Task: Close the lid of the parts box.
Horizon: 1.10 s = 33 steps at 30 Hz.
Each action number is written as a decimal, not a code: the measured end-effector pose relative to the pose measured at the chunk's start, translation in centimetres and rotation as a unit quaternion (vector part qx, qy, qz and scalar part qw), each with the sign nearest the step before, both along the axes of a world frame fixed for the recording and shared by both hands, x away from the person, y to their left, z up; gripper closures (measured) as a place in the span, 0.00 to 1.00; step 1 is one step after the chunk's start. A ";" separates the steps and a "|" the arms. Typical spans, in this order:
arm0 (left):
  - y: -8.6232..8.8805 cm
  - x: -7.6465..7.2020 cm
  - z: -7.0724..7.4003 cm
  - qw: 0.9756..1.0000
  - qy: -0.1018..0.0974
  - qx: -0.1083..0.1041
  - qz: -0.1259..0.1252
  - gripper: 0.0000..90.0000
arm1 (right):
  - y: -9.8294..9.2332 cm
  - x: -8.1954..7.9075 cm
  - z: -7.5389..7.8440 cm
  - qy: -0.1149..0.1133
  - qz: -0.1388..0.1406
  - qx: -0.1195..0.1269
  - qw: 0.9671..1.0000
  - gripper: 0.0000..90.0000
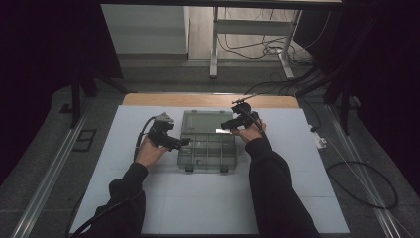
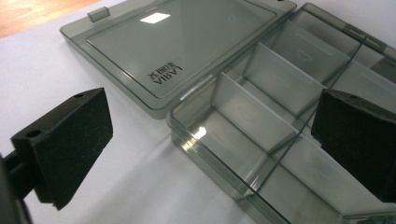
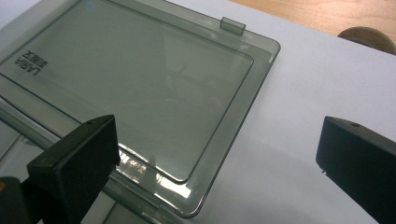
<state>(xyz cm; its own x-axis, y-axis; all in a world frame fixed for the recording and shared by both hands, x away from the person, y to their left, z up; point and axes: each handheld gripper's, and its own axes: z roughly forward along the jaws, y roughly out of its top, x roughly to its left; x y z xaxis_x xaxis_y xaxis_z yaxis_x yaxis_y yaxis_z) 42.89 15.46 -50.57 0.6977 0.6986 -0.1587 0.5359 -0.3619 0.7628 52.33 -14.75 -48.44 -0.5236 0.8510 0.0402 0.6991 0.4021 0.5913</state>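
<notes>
A smoky clear plastic organiser box (image 1: 205, 153) lies open on the white table top, its lid (image 1: 204, 122) folded flat on the far side. Dividers split the base (image 2: 280, 116) into several compartments, and those I can see hold nothing. The lid (image 2: 177, 42) bears a printed logo. My left gripper (image 1: 184, 142) is open at the box's left edge, with the near left corner between its jaws (image 2: 210, 140). My right gripper (image 1: 227, 125) is open over the lid's right side, and the corner of the lid (image 3: 140, 84) sits between its jaws (image 3: 219, 163).
The white table top (image 1: 208, 198) stretches wide in front of the box, with a wooden strip (image 1: 208, 100) along its far edge. Cables (image 1: 366, 178) lie on the floor at the right. A white frame leg (image 1: 214, 44) stands beyond the table.
</notes>
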 end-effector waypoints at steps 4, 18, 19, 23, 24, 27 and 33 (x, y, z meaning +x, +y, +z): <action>-0.1 -0.1 -0.2 1.000 -0.001 0.007 -0.005 0.00 | 0.0 0.3 -0.6 0.008 -0.002 -0.015 1.000 0.00; 0.6 -0.2 -0.3 1.000 0.002 0.002 0.001 0.00 | -0.1 0.6 -0.6 0.023 -0.001 -0.030 0.999 0.50; 0.6 -0.2 -0.2 1.000 0.001 0.002 0.001 0.00 | -0.1 0.6 -0.6 0.024 -0.003 -0.035 0.999 0.54; 0.6 -0.2 -0.2 1.000 -0.002 0.004 0.001 0.00 | 0.0 0.7 -0.6 0.022 -0.008 -0.039 0.999 0.66; 0.6 -0.3 -0.1 1.000 -0.002 0.004 0.001 0.00 | 0.1 0.7 -0.5 0.023 -0.009 -0.042 0.999 0.69; 0.6 -0.3 -0.1 1.000 -0.003 0.006 0.001 0.00 | 0.2 0.9 -0.6 0.029 -0.026 -0.045 0.998 0.78; 0.7 -0.3 -0.2 1.000 -0.004 0.009 0.004 0.00 | 0.5 1.3 -0.7 0.043 -0.061 -0.032 0.997 0.87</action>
